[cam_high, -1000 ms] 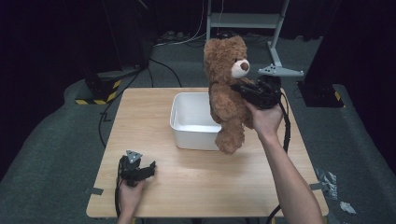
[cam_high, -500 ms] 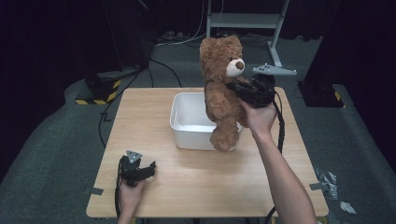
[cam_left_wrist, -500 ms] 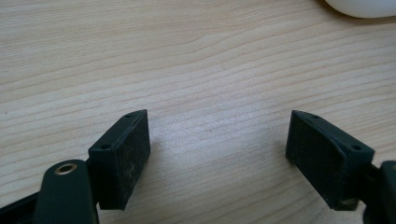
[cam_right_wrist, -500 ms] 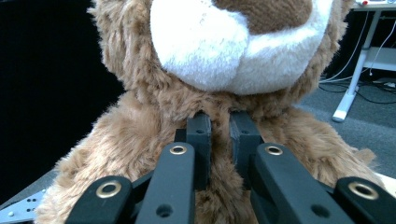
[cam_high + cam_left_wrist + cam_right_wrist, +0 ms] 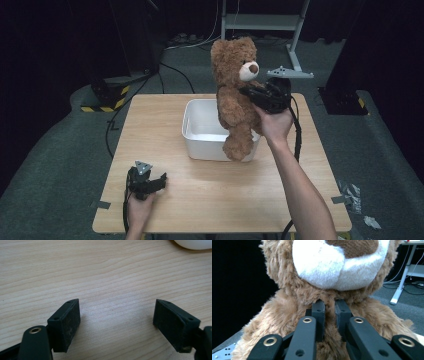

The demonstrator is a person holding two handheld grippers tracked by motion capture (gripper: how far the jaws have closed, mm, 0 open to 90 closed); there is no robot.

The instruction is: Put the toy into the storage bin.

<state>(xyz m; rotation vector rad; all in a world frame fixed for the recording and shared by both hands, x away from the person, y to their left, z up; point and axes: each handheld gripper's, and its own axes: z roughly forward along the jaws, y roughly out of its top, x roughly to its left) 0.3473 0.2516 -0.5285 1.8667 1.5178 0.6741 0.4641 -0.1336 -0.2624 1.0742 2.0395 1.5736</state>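
A brown teddy bear [image 5: 235, 95] with a white muzzle hangs upright over the right side of a white tub [image 5: 200, 131], its feet at the tub's front right rim. My right gripper [image 5: 248, 94] is shut on the bear's chest just under the chin. In the right gripper view the two jaws pinch the fur of the teddy bear [image 5: 287, 315] below its muzzle, the right gripper [image 5: 329, 312] nearly closed. My left gripper [image 5: 159, 180] rests on the table near the front left. Its jaws stand wide apart in the left gripper view, the left gripper [image 5: 117, 317] holding nothing.
The wooden table [image 5: 165, 115] has bare room left of and in front of the tub, whose corner [image 5: 195, 243] shows in the left gripper view. Cables and a black-and-yellow base [image 5: 102, 100] lie on the floor behind; a metal stand [image 5: 260, 20] is at the back.
The right hand has carried the bear slightly left and lower, so it now hangs more over the tub. The left gripper has not moved.
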